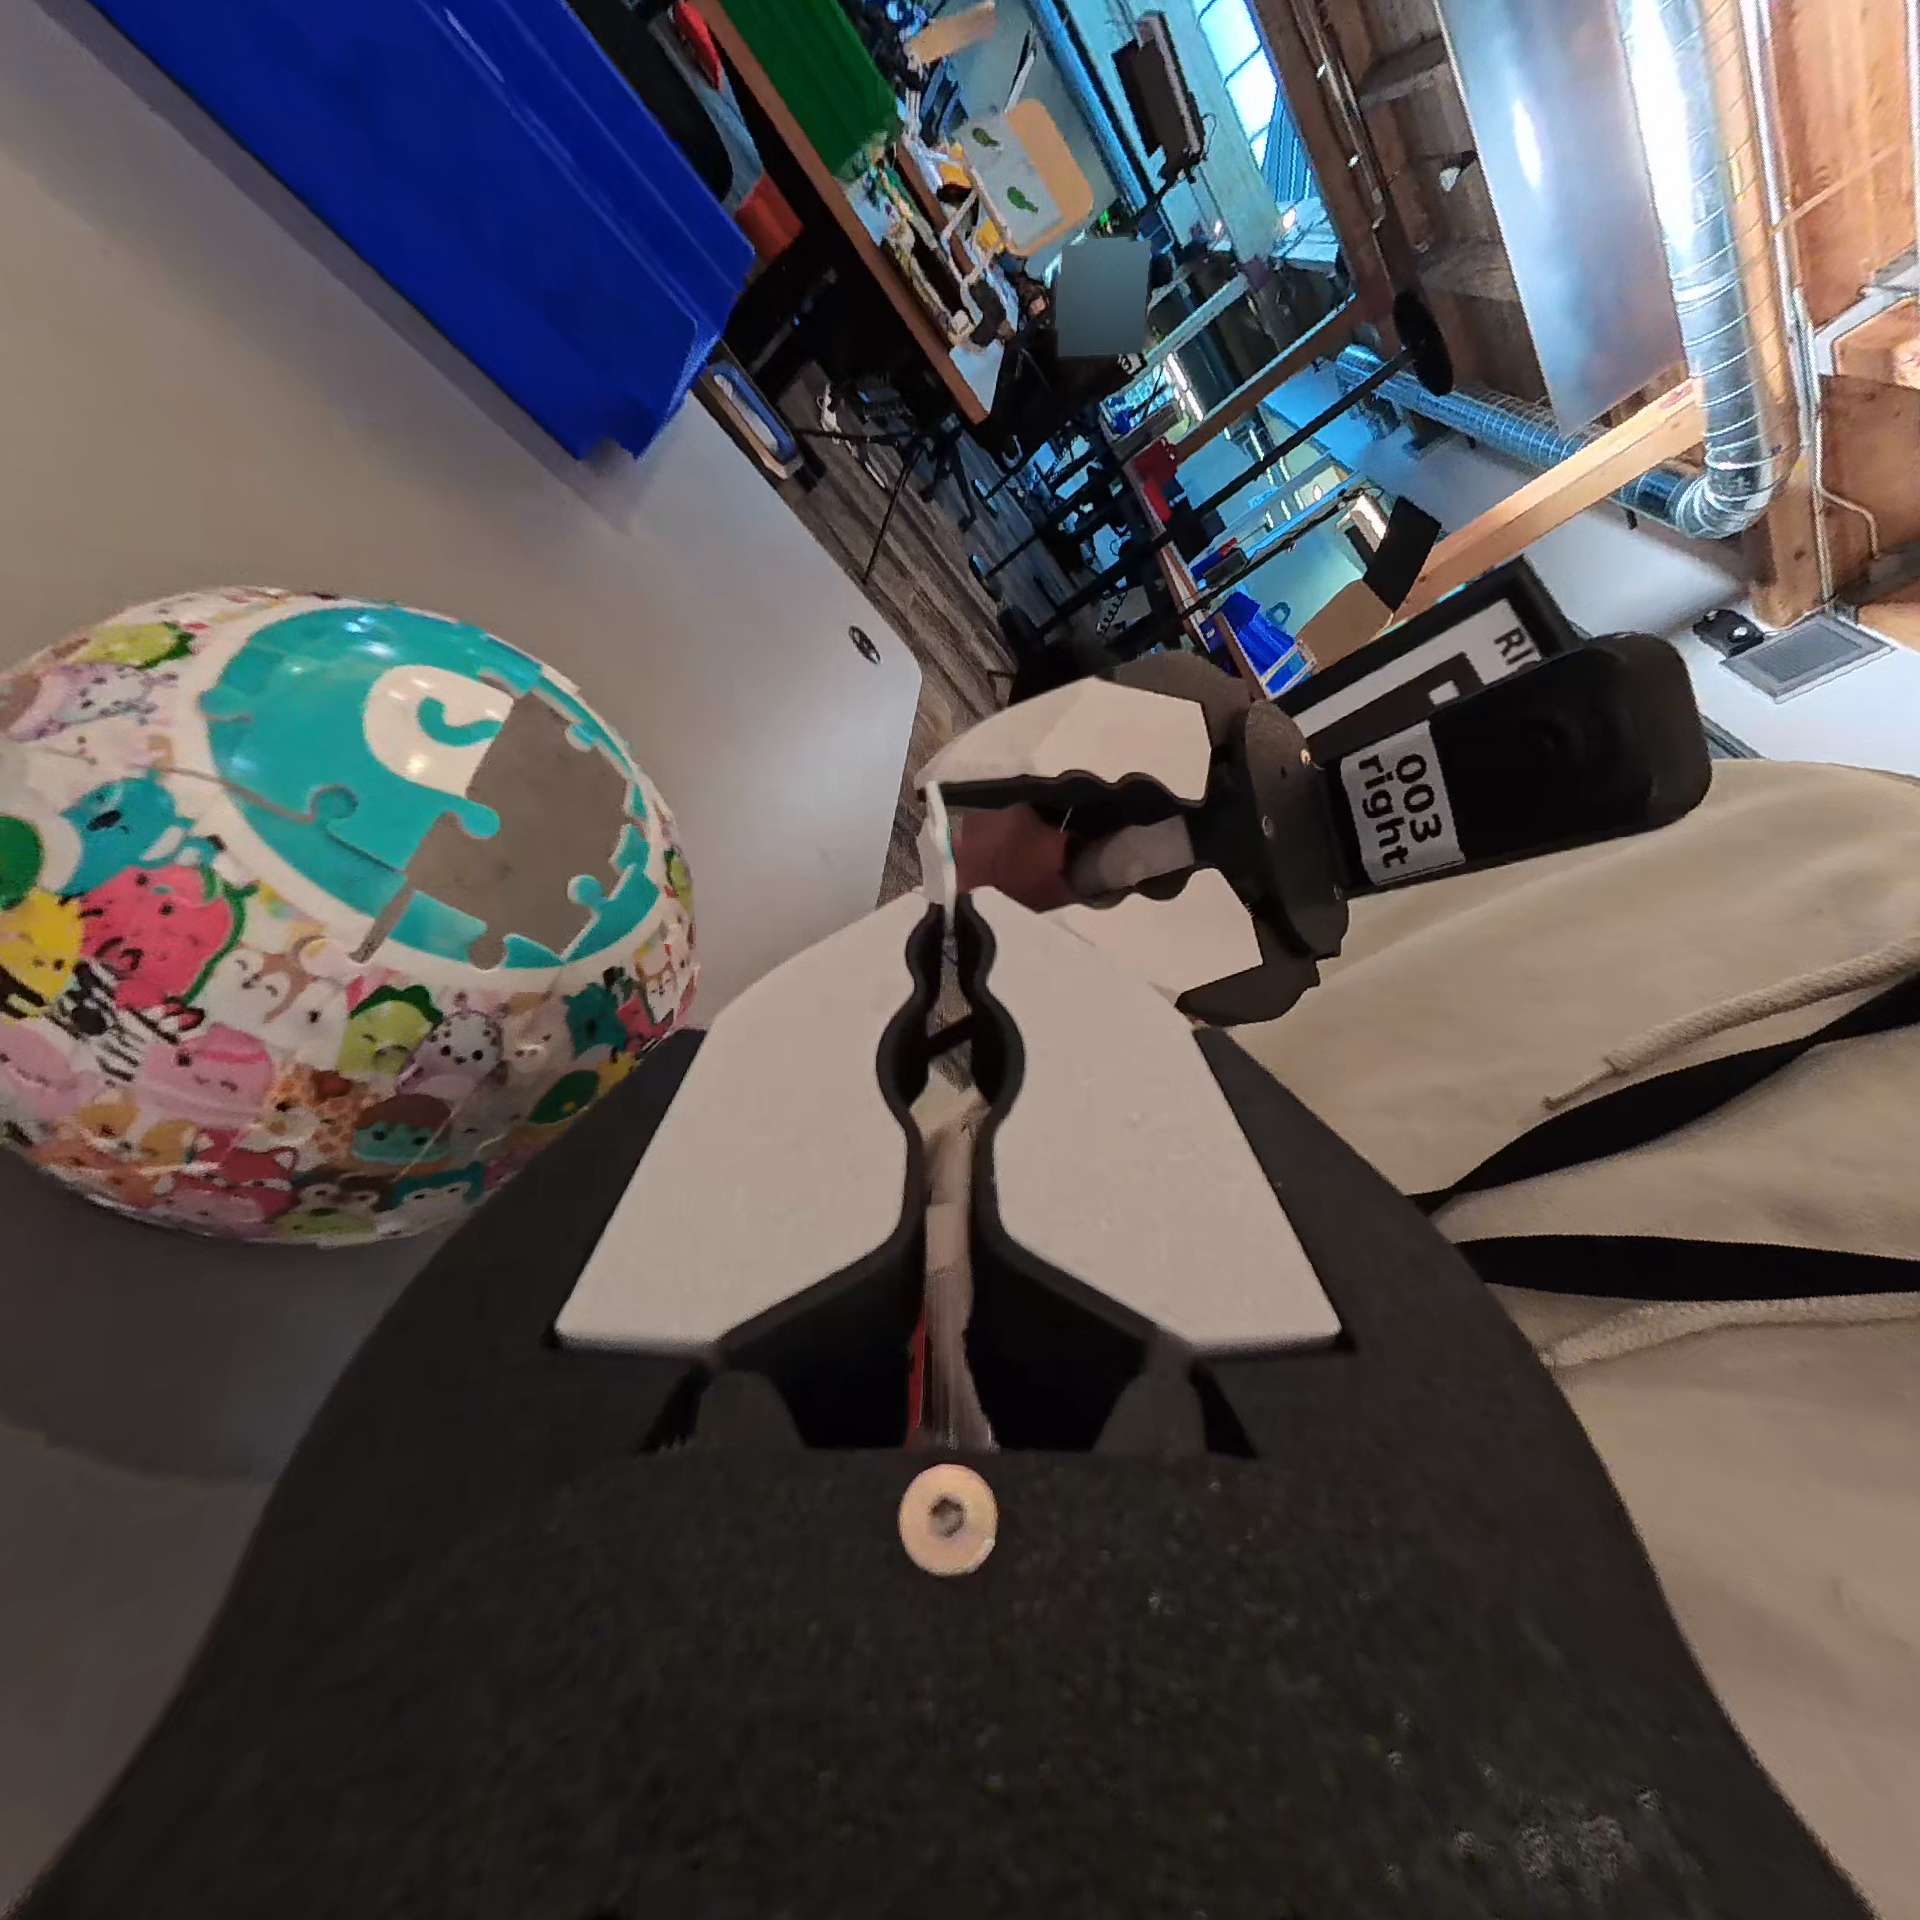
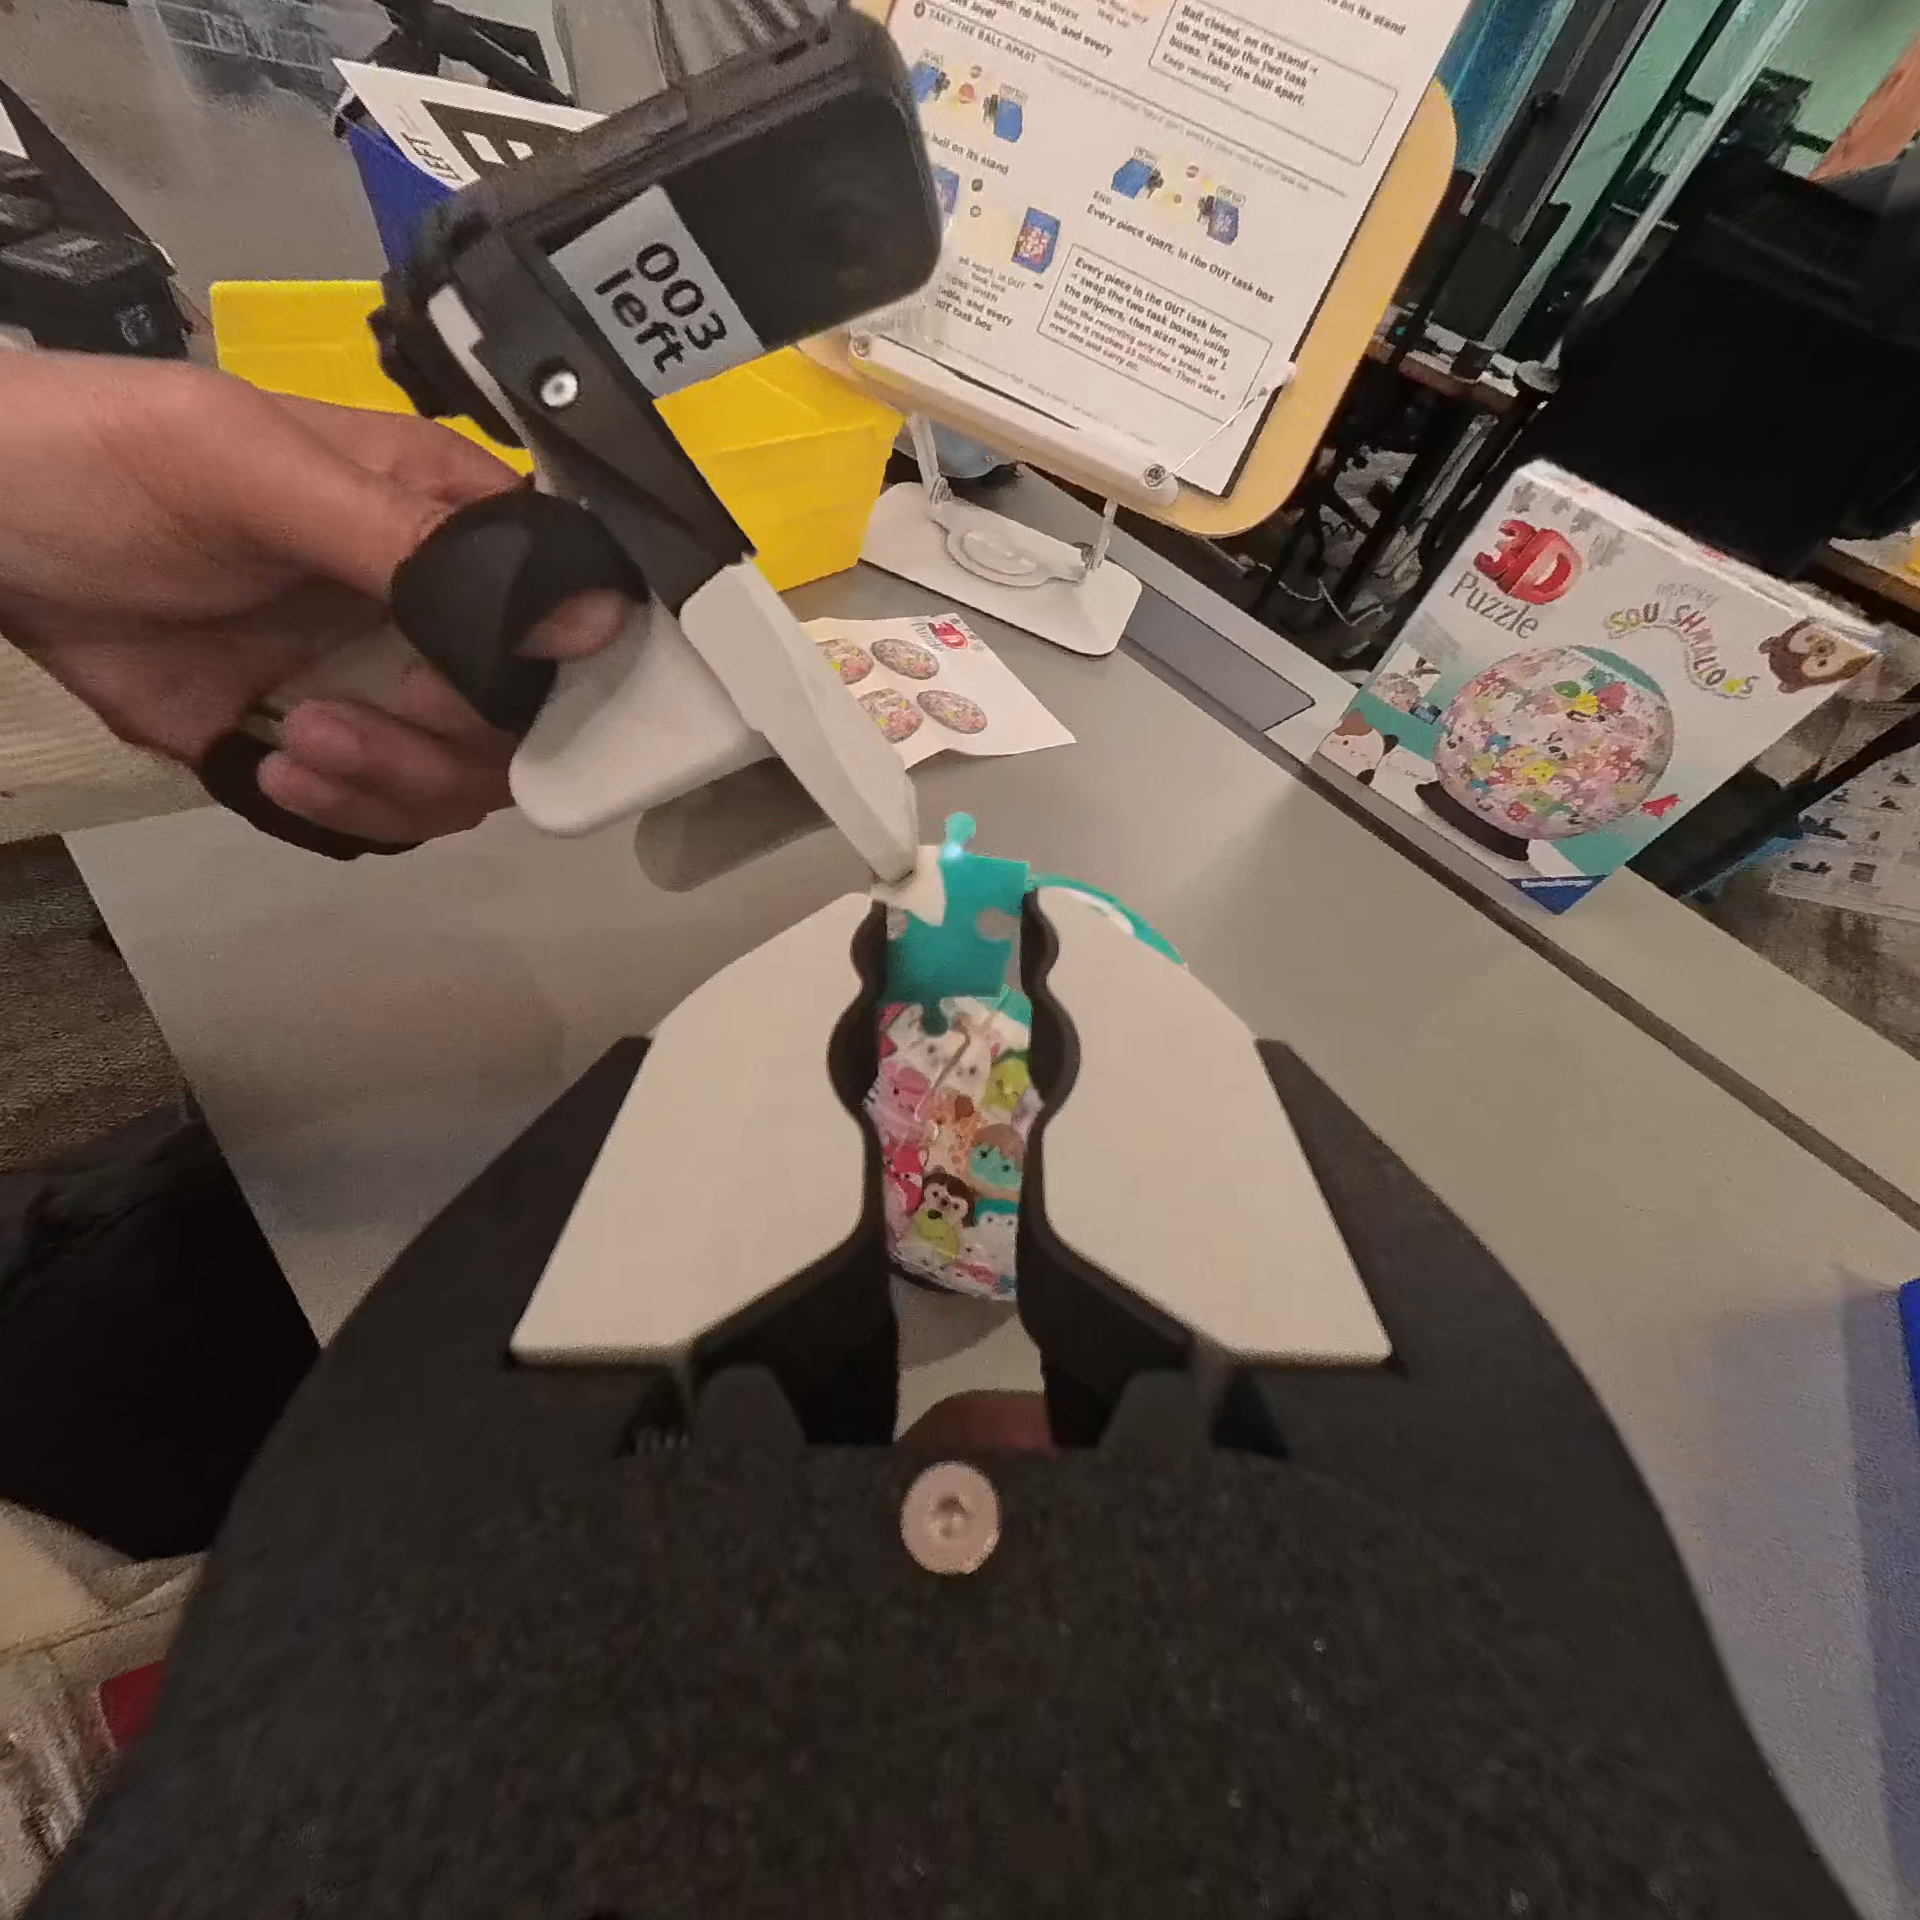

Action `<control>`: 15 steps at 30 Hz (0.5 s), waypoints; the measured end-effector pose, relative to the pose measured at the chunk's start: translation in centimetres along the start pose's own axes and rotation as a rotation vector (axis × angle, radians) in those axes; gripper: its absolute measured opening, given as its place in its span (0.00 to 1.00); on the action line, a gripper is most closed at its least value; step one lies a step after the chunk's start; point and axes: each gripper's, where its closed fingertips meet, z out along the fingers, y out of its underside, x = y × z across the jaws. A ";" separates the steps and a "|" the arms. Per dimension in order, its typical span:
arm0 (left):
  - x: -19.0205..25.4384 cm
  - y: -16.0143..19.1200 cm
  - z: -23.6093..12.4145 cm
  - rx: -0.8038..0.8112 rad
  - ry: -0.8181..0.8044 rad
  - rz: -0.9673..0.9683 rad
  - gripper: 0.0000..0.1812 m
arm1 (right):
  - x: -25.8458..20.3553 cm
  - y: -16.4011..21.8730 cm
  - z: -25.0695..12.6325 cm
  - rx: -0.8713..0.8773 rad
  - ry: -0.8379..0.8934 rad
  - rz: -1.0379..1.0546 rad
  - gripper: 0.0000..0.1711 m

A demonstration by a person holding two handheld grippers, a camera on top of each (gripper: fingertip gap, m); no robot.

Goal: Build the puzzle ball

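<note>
The puzzle ball (image 1: 312,935), covered in colourful cartoon animals, sits on the grey table (image 1: 208,416) to the left of my left gripper. It has an open hole (image 1: 530,821) in its teal cap. My left gripper (image 1: 945,925) is shut on a teal-and-white puzzle piece (image 2: 951,940), seen edge-on in its own view. In the right wrist view the left gripper (image 2: 894,862) pinches the piece's white corner. My right gripper (image 2: 951,914) stands with its jaws against the piece's two side edges. The ball (image 2: 956,1143) shows behind, between the right gripper's fingers.
A blue bin (image 1: 436,208) stands beyond the ball. A yellow bin (image 2: 769,447), an instruction board on a stand (image 2: 1143,208), a leaflet (image 2: 935,696) and the puzzle's box (image 2: 1590,707) are at the back. A hand (image 2: 208,582) holds the left gripper. My two grippers' fingertips are within a few centimetres of each other.
</note>
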 end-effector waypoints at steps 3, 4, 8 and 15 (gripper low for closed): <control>-0.6 -0.3 0.1 -0.038 -0.028 0.009 0.01 | 0.4 0.1 -0.3 0.023 -0.013 0.023 0.17; -1.0 -0.5 0.0 -0.060 -0.046 0.006 0.01 | 0.7 0.1 -0.5 0.036 -0.011 0.035 0.19; -2.5 -2.6 -0.2 -0.170 -0.102 -0.003 0.01 | 1.5 1.9 -0.4 0.005 -0.071 0.057 0.24; -4.0 -3.6 1.1 -0.487 -0.115 -0.161 0.01 | 1.6 3.5 0.3 -0.017 -0.129 -0.122 0.28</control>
